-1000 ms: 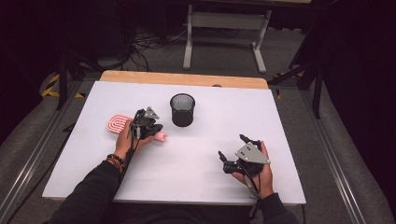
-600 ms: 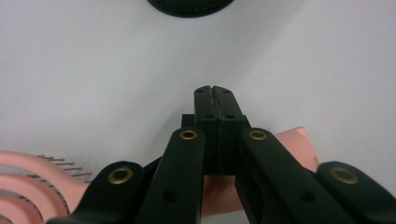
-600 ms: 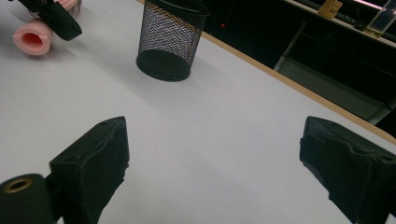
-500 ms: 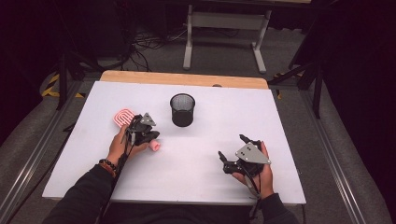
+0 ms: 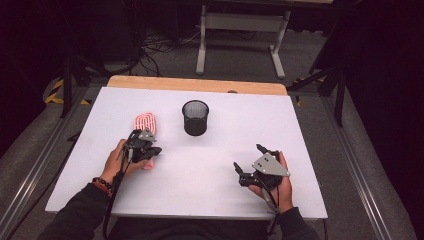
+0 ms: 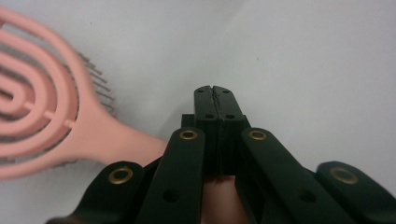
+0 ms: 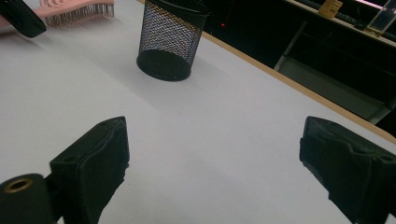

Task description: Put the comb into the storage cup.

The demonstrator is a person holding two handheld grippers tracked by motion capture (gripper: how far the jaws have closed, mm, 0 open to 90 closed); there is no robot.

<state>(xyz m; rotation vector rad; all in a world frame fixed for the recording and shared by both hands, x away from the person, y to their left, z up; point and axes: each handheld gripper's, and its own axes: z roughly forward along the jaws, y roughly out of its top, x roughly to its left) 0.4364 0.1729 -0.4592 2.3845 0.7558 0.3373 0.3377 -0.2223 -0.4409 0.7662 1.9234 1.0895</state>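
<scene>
- On the big white tabletop (image 5: 210, 170), I've got both grippers down near my edge, well apart.
- Black wire-mesh cup (image 5: 195, 117) stands upright toward the far middle, nothing touching it.
- Pink plastic hairbrush with the looped open head (image 5: 145, 121) lies flat left of the cup, handle pointing back at me.
- My left gripper (image 6: 215, 95) sits over that handle, jaws pressed tight together past it; can't tell if the handle is pinched.
- My right gripper (image 7: 212, 154) is spread wide over bare table.

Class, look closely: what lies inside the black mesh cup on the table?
Through the mesh cup a dark base shows, with nothing visible inside. The high view's rim looks dark too.
</scene>
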